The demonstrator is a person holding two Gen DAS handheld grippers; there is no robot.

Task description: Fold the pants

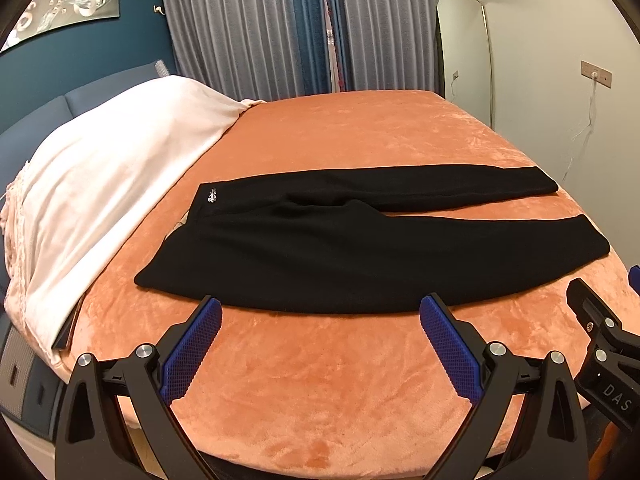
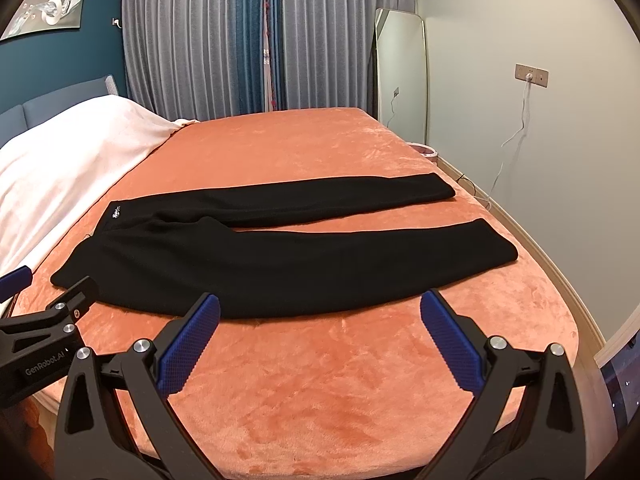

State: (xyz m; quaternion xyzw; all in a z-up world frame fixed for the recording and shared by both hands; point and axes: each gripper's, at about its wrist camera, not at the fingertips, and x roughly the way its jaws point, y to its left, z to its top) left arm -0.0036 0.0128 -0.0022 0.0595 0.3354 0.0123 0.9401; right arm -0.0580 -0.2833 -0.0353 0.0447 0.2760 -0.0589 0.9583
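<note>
**Pants flat on bed, both claws open and empty**

Black pants [image 1: 340,248] lie spread flat on the bed [image 1: 360,400], which has an orange plush cover. Waistband end points toward the white blanket [image 1: 100,184]; both legs run away from it toward the wall-side edge of the bed. Legs apart, a narrow wedge of orange cover showing between them from the crotch out to the cuffs. Small white logo [image 1: 211,195] at the far waistband corner. Fabric looks smooth, no fold made yet.

Left claw [image 1: 320,312]: jaws spread wide, nothing between them, blue pads [image 1: 192,356] facing inward. It hangs just short of the pants' near edge, nearer the waist end; tips not clearly touching cloth.

Right claw [image 2: 320,312]: jaws likewise wide apart and empty, just short of the same near edge, nearer the cuff end. In the right wrist view the pants [image 2: 260,264] span most of the bed [image 2: 340,400], and the left claw [image 2: 48,284] shows by the waist corner.

Behind the pants: grey curtains [image 1: 280,28], a leaning mirror [image 1: 464,60].
</note>
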